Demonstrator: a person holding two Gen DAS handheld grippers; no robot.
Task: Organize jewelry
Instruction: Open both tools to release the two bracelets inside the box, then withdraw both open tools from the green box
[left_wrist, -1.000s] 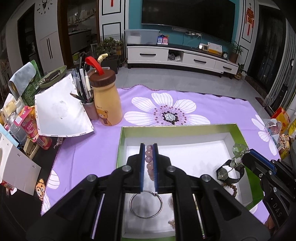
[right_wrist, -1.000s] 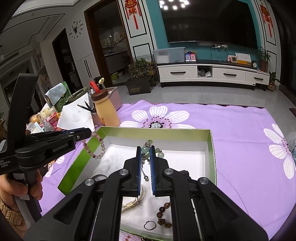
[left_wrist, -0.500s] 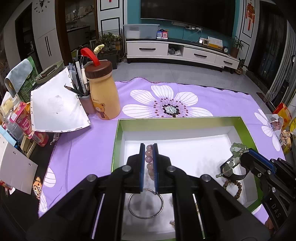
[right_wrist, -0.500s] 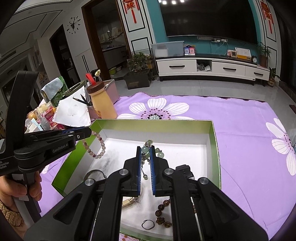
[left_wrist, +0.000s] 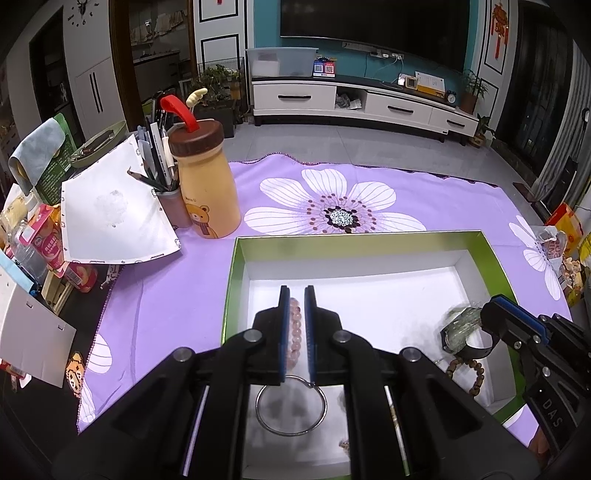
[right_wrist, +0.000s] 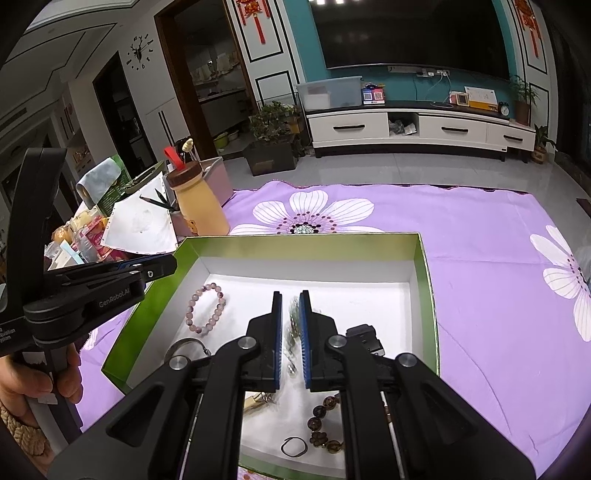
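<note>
A green-rimmed white box (left_wrist: 231, 295) (right_wrist: 428, 295) lies on the purple flower cloth. A pink bead bracelet (right_wrist: 207, 308) lies on the box floor, also between the left fingers in the left wrist view (left_wrist: 294, 332). My left gripper (left_wrist: 295, 295) (right_wrist: 162, 266) is slightly open over it. My right gripper (right_wrist: 291, 295) (left_wrist: 495, 306) is slightly open with a green jade charm chain (right_wrist: 293, 321) (left_wrist: 461, 325) blurred between its fingers. A silver bangle (left_wrist: 291, 404), a brown bead bracelet (right_wrist: 323, 424) and a black watch (right_wrist: 365, 334) lie in the box.
A yellow bear bottle (left_wrist: 203, 184), a pen cup (left_wrist: 173, 206) and a white sheet (left_wrist: 110, 214) stand left of the box. Snack packets (left_wrist: 37, 240) crowd the table's left edge. More packets (left_wrist: 565, 236) sit at the right edge.
Both grippers have opened slightly. The pink bracelet has dropped from the left gripper onto the box floor. The jade chain is falling from the right gripper. Both grippers have moved lower into the box.
</note>
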